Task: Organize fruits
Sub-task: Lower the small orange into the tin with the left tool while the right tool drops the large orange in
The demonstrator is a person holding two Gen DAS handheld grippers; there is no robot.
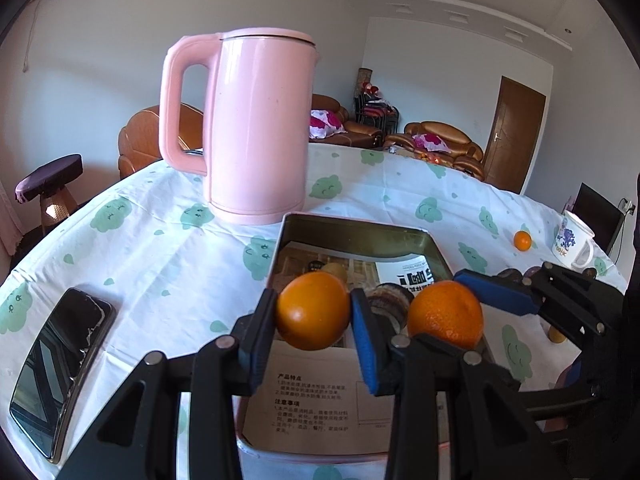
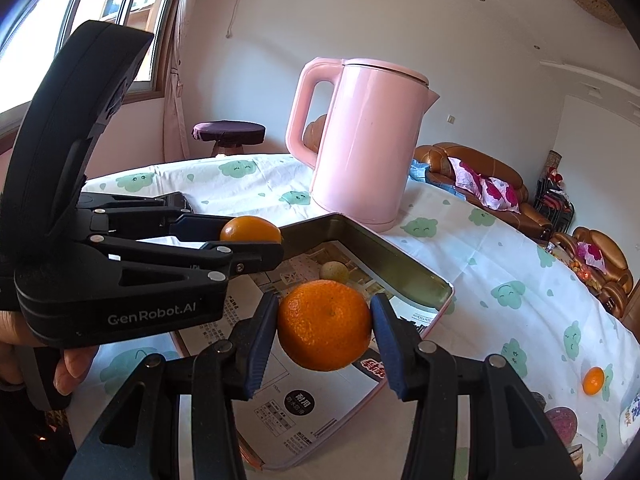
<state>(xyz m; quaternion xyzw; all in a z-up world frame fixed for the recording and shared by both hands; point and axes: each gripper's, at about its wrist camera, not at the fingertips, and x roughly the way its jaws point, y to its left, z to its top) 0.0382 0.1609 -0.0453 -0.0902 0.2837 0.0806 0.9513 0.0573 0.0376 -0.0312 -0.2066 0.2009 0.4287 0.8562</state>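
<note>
Left wrist view, three oranges: left gripper (image 1: 313, 312) clamps one (image 1: 313, 310), right gripper (image 2: 325, 326) clamps another (image 2: 325, 325), both over tin (image 1: 360, 236), third (image 1: 522, 240) right of tin, kettle (image 1: 256, 128) behind tin's far edge.

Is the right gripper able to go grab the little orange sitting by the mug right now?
Probably not yet. The right gripper already has an orange clamped in its jaws, so it is full. The little orange lies in the open on the tablecloth.
</note>
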